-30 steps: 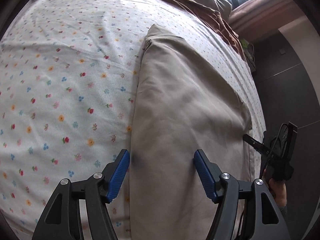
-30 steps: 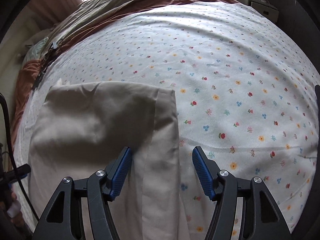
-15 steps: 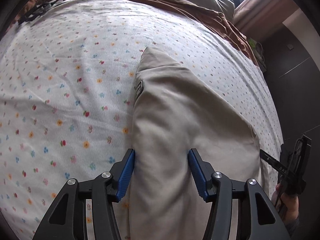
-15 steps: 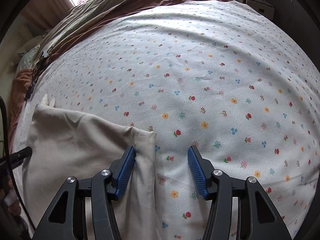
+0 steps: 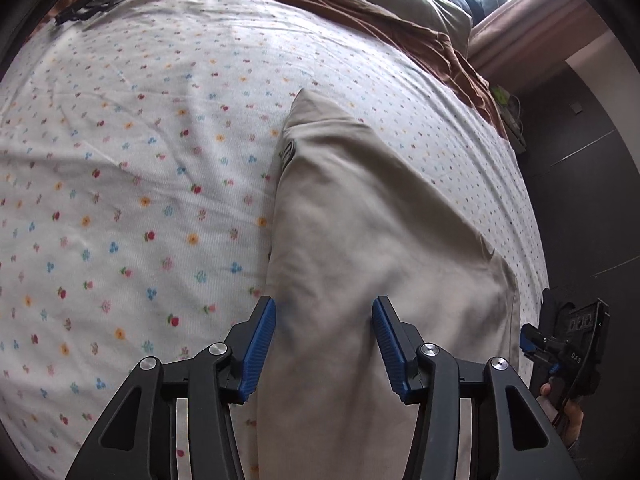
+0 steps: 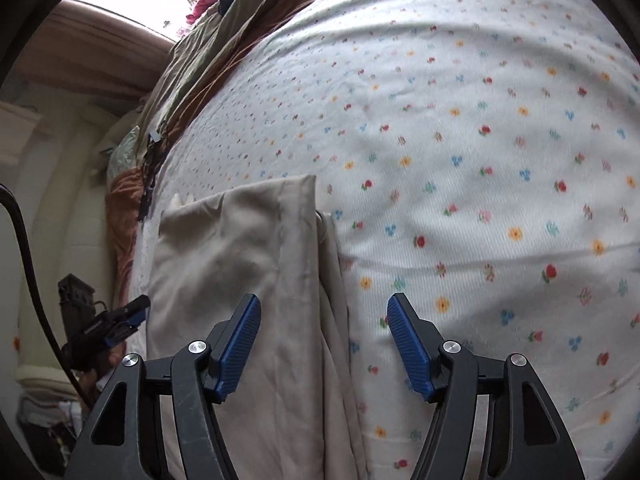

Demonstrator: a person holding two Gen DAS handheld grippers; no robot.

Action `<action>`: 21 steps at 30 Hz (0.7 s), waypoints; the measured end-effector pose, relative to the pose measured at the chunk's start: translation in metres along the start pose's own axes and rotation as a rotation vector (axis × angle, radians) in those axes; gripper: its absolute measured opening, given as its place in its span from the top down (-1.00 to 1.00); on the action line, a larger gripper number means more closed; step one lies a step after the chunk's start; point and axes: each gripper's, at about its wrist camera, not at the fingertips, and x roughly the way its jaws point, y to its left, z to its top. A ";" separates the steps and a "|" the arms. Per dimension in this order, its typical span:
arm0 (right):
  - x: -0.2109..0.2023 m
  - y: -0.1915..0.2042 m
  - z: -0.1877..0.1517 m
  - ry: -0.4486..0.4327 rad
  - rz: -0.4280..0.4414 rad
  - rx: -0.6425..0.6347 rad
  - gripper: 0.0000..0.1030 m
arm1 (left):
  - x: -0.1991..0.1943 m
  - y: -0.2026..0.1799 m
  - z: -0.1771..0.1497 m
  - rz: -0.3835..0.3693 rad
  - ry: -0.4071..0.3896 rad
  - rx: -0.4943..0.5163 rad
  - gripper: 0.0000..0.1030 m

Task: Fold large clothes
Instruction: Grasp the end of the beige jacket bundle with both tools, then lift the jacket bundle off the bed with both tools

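A folded beige garment [image 5: 360, 248] is lying on a flower-print bedsheet [image 5: 140, 160] — its small dark label is unreadable. The left gripper [image 5: 324, 344], jaws just narrowing, and the right gripper [image 6: 324, 344], jaws just widening, are both hovering spread above the cloth, gripping nothing.

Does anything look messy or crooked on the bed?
A little. The folded beige garment isn't lined up: in the right wrist view a lower layer sticks out past the top layer's edge, toward the flowered sheet. Nothing looks torn or spilled.
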 end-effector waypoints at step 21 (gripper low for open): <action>0.074 0.025 0.023 0.143 0.282 0.023 -0.15 | 0.032 0.011 0.018 -0.047 0.025 -0.033 -0.02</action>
